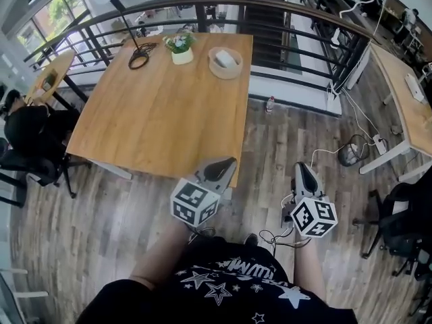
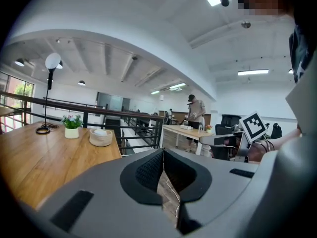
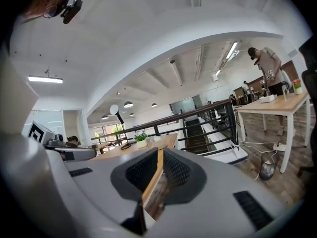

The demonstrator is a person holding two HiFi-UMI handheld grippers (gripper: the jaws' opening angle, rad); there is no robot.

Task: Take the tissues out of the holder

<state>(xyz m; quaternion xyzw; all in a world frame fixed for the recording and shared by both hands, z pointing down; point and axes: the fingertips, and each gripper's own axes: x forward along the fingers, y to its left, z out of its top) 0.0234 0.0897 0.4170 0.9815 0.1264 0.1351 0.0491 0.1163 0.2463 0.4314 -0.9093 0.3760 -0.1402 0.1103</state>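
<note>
**Tissue holder** (image 1: 236, 70): a round, pale, bowl-shaped holder with white tissues (image 1: 225, 59) lying in it. It stands at the far edge of the wooden table (image 1: 162, 120), well ahead of both pairs of fingers and apart from them. Just left of it, a white pot (image 1: 181, 57) holds a green plant with small flowers. Further left stands a black lamp (image 2: 52, 61) with a white globe head.

**Your left gripper** (image 1: 228, 163): the fingers are pressed together at the tips with nothing between them, and they sit over the table's near corner.

**Your right gripper** (image 1: 302, 167): the fingers are likewise closed and empty. They are off the table, over the plank floor (image 1: 290, 133), to the right of that corner.

**Writing:** each gripper's cube carries black-and-white square markers and no words. The white lettering among the stars on your black shirt (image 1: 229, 282) is too warped to read.

**Further out:** a small bottle (image 1: 271, 104) stands on the floor ahead of the right fingers. A dark wire basket (image 1: 351, 154) sits to their right, and its contents cannot be made out. A person (image 2: 195, 114) stands at a distant desk.
</note>
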